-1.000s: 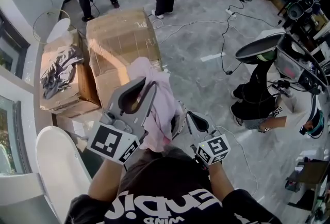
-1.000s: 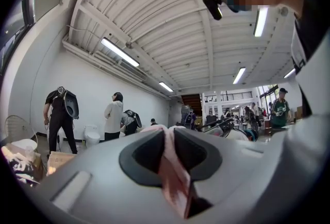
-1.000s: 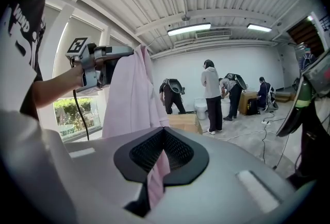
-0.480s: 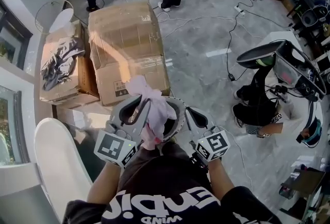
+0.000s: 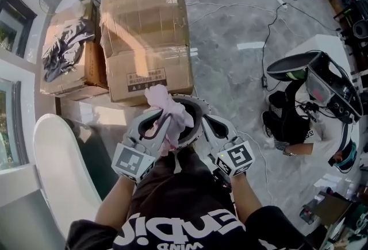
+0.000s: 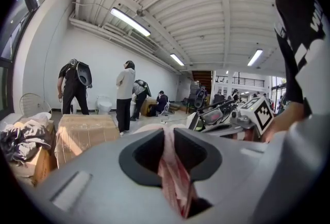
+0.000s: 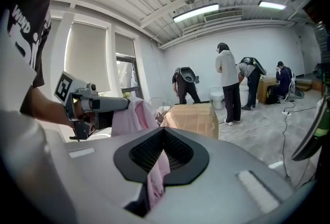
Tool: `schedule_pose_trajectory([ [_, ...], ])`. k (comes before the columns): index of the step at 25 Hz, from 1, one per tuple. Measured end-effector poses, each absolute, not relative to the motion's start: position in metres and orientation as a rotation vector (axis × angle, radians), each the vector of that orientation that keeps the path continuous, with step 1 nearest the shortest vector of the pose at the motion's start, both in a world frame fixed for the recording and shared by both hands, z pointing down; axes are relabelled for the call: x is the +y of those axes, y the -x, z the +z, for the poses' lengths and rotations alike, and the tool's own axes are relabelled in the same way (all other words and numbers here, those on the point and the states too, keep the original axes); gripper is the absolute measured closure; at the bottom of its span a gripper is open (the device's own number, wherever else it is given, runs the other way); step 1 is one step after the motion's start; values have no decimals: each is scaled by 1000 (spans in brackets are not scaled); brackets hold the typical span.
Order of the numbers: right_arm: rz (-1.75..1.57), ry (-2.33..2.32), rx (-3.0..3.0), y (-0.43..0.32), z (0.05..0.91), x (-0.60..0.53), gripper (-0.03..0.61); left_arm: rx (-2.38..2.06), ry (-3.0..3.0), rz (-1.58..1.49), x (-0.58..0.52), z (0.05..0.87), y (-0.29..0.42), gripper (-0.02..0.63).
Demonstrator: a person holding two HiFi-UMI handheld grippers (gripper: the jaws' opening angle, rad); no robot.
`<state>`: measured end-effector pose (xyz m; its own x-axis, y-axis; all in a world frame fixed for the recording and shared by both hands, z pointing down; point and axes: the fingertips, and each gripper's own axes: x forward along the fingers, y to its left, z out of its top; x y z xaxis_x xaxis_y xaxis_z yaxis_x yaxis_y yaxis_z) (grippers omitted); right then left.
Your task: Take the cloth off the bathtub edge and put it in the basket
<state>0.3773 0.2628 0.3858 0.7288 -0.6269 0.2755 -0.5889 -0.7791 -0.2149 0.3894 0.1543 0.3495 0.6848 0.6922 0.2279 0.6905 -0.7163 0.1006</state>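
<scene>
Carry step, nearly at the drop! The left gripper [image 5: 160, 121] is clamped on the pink cloth [image 5: 165, 104], with a fold pinched tight between its jaws. The right gripper [image 5: 209, 124] has its jaws together on another strip of the same cloth. So the cloth is clear of the white bathtub [image 5: 54, 168] and bunched right over the round basket [image 5: 199, 107], with most of it heaped toward the basket's left side.

What's left, by my reading, is the release. Both grippers need to dip so the bundle sits inside the rim, then let go, ideally together so no tail drags out over the edge.

Watch the edges. The basket rim lies just beneath both grippers. The big cardboard box [image 5: 146, 36] stands just beyond the basket, so there's little room to push forward. The bathtub curves along the left, near the left arm. To the right the grey floor [image 5: 230, 82] is open, though cables [image 5: 265, 42] trail across it farther out. Straight down looks like the cleanest path.
</scene>
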Motion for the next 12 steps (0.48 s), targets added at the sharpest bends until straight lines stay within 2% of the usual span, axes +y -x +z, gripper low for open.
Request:
schedule_pose_trajectory([
  [9, -632, 2776, 1000, -391, 429, 266, 569, 1156, -2816, 593, 168, 422, -400, 558],
  [11, -651, 2773, 992, -391, 438, 269, 569, 1146, -2806, 606, 172, 434, -400, 598],
  [12, -661, 2770, 987, -391, 442, 270, 569, 1141, -2805, 628, 174, 441, -399, 598],
])
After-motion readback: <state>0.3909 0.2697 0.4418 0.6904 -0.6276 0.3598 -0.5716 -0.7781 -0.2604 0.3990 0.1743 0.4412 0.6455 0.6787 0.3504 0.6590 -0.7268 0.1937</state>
